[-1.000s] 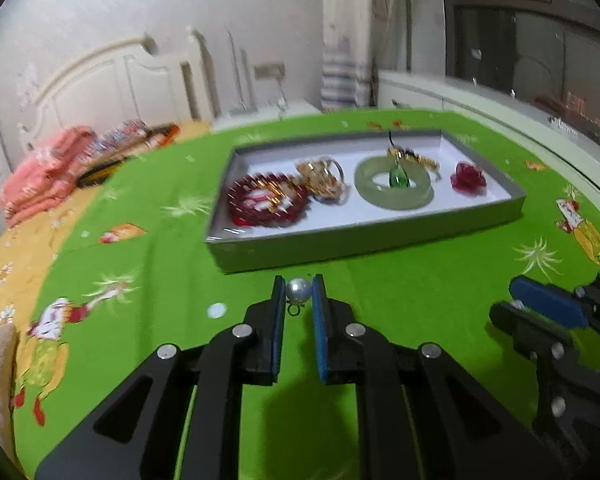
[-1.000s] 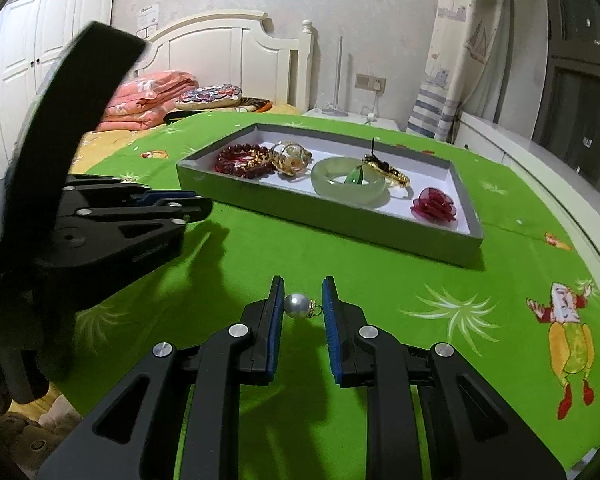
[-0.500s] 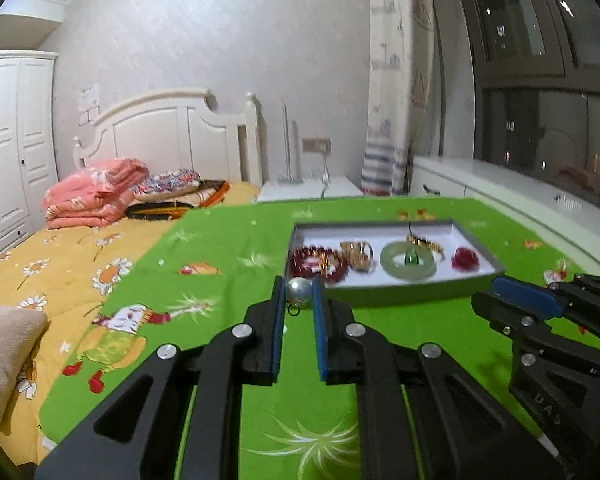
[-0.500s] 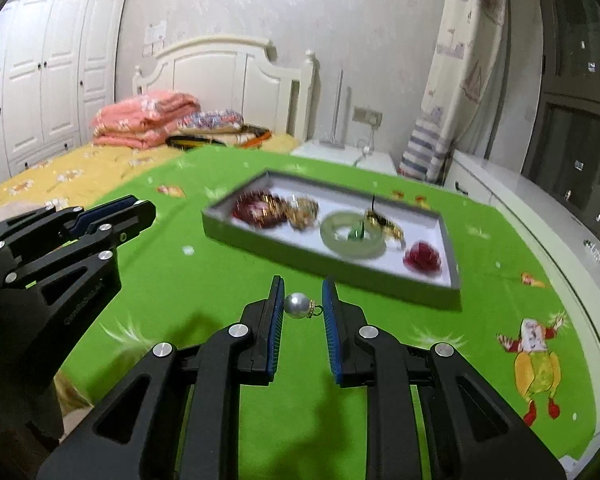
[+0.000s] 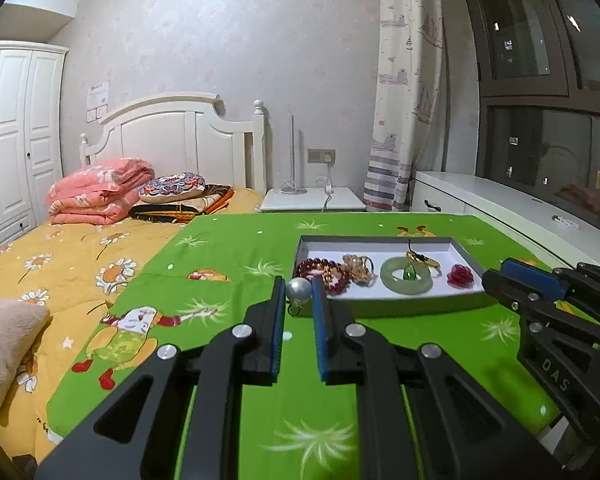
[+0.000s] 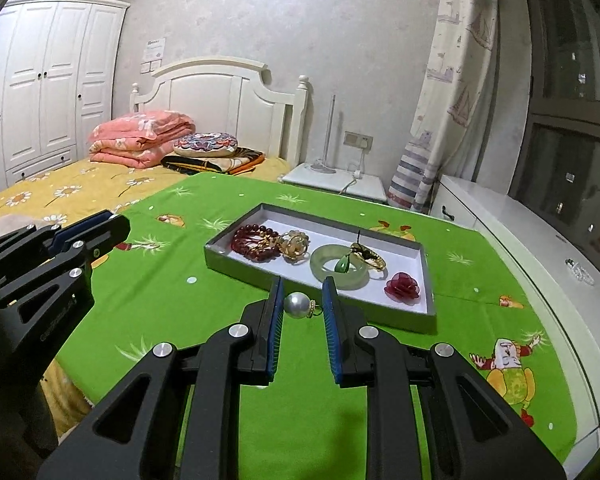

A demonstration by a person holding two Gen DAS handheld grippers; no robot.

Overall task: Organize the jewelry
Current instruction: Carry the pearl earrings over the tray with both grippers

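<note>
Both grippers, left gripper and right gripper: black angular frames, blue finger pads, silver screws.

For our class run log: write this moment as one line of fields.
left gripper: shut on round white pearl earring | right gripper: shut on matching pearl earring | grey rectangular jewellery tray: on green cloth

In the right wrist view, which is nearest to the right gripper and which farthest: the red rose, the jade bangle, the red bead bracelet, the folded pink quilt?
1. Jade bangle, in the tray just beyond the right gripper.
2. Red rose, to the right in the tray; close to the bangle's rank.
3. Red bead bracelet, tray's far left end.
4. Folded pink quilt, far off on the bed.
</note>
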